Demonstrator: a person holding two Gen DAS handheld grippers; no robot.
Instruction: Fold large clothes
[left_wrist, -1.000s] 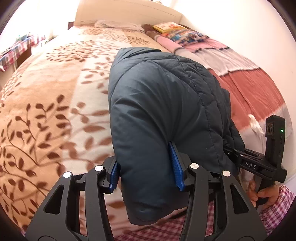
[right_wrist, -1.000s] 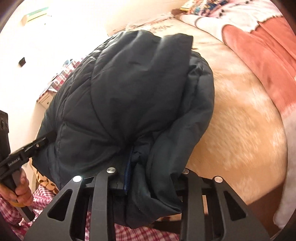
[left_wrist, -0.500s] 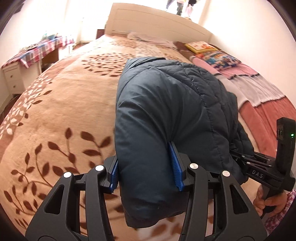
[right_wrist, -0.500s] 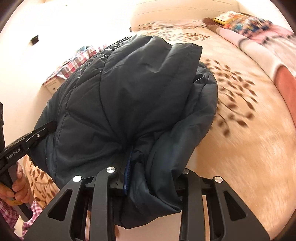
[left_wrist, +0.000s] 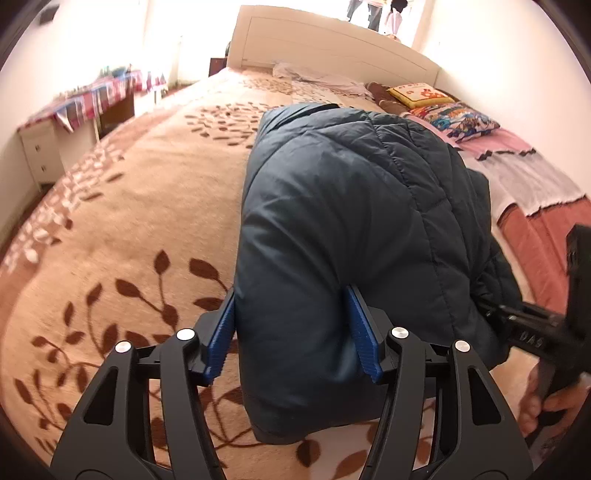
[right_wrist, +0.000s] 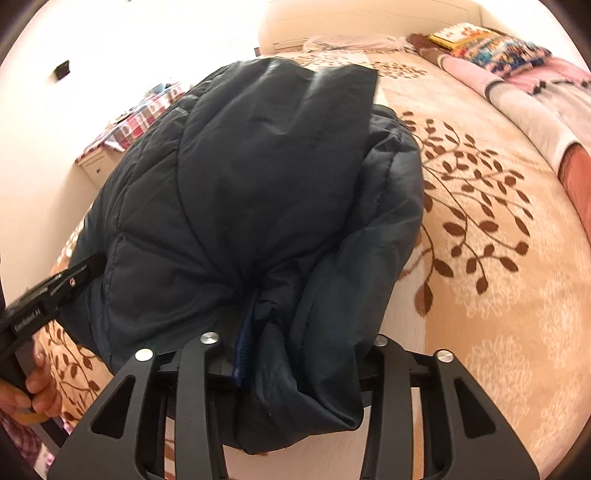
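A dark navy quilted puffer jacket (left_wrist: 343, 206), folded into a thick bundle, hangs between my two grippers above the bed. My left gripper (left_wrist: 291, 332) is shut on its near left edge, blue pads pressed into the padding. My right gripper (right_wrist: 306, 354) is shut on the other end of the jacket (right_wrist: 258, 192); fabric covers its right finger. The right gripper also shows at the right edge of the left wrist view (left_wrist: 532, 332), and the left gripper at the left edge of the right wrist view (right_wrist: 48, 295).
A beige bedspread with brown leaf print (left_wrist: 129, 229) covers the bed below. Pillows (left_wrist: 450, 114) and pink and red blankets (left_wrist: 532, 206) lie along the right side. A white headboard (left_wrist: 332, 40) stands at the far end. A white nightstand with a checked cloth (left_wrist: 55, 136) stands left.
Both grippers have carried the jacket forward over the bed, away from the person's checked clothing, and the view now faces the headboard. The grips have not changed.
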